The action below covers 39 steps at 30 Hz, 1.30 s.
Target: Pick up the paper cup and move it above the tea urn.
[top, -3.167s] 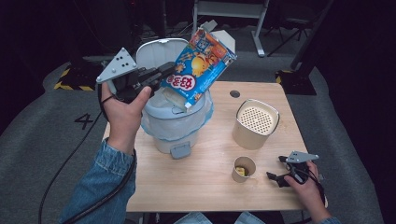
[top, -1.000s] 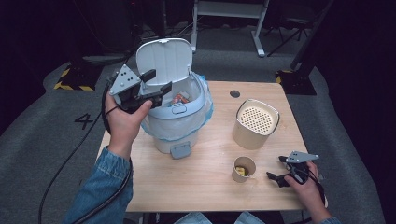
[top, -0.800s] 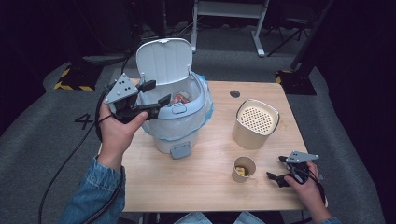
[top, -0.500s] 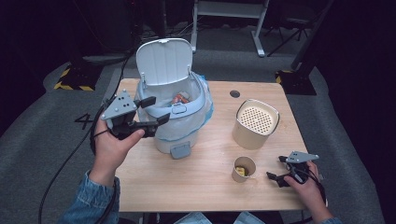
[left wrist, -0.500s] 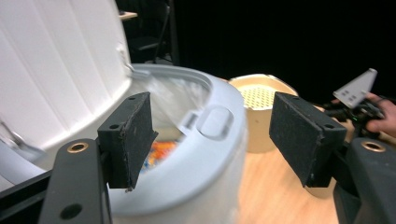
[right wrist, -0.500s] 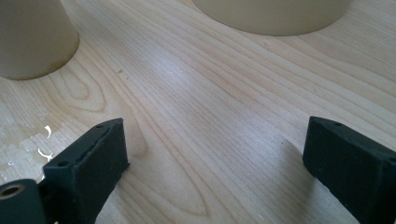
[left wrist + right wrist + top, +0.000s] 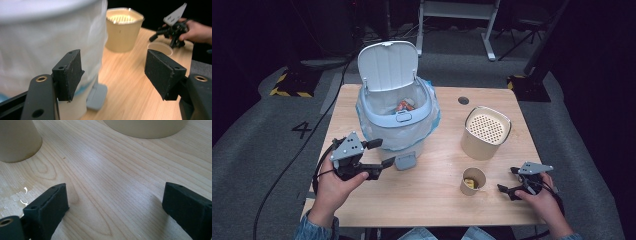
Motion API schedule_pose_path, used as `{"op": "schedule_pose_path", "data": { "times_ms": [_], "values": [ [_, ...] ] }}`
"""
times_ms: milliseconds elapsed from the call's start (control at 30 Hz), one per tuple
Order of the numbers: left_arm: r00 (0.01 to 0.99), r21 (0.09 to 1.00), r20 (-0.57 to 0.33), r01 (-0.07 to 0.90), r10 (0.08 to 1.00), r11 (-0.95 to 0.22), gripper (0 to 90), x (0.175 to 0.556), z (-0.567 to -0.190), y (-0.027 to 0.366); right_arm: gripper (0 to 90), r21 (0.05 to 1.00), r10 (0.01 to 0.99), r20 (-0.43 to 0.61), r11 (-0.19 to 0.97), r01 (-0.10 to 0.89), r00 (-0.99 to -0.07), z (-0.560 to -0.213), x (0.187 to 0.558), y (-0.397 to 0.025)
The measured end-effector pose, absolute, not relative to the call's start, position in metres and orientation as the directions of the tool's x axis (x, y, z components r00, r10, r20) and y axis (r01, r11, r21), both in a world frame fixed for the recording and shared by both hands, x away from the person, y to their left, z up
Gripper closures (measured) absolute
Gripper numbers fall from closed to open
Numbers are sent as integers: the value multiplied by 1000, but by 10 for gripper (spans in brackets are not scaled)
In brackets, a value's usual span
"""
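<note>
Table point(image 7: 437, 200); bin point(image 7: 397, 125) beside left claw point(image 7: 379, 154)

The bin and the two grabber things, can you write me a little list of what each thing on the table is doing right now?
bin: pale blue pedal bin, lid up, clear liner bag inside, colourful packet at the bottom
left gripper: left gripper open, holds nothing, beside the bin near its pedal
right gripper: right gripper open, holds nothing, low over the table
cup: small paper cup, something yellow inside
container: beige container with a perforated top, upright
</note>
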<state>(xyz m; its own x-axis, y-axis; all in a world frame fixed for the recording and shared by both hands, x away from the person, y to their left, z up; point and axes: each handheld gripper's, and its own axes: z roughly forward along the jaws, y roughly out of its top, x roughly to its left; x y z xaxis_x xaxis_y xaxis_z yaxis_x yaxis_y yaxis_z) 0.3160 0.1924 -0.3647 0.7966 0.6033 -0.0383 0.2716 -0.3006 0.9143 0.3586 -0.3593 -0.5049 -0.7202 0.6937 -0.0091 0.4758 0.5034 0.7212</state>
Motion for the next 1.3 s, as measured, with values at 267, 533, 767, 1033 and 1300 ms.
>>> {"op": "schedule_pose_path", "data": {
  "times_ms": [267,533,767,1033,1300],
  "values": [
    [783,879,-91,353,616,-320,268,320,-408,194,168,722,683,-5,507,470,-730,-503,357,-360],
    [774,839,-109,408,624,-360,231,326,-437,191,221,717,677,11,507,477,-736,-497,352,-360],
    [745,777,-135,489,653,-396,191,334,-462,190,242,718,653,54,500,483,-756,-486,344,-352],
    [705,719,-130,552,698,-423,185,342,-482,195,196,759,637,64,468,452,-768,-479,339,-342],
    [680,657,-110,597,725,-460,171,346,-494,195,185,779,620,52,466,420,-783,-471,332,-329]
  ]
}}
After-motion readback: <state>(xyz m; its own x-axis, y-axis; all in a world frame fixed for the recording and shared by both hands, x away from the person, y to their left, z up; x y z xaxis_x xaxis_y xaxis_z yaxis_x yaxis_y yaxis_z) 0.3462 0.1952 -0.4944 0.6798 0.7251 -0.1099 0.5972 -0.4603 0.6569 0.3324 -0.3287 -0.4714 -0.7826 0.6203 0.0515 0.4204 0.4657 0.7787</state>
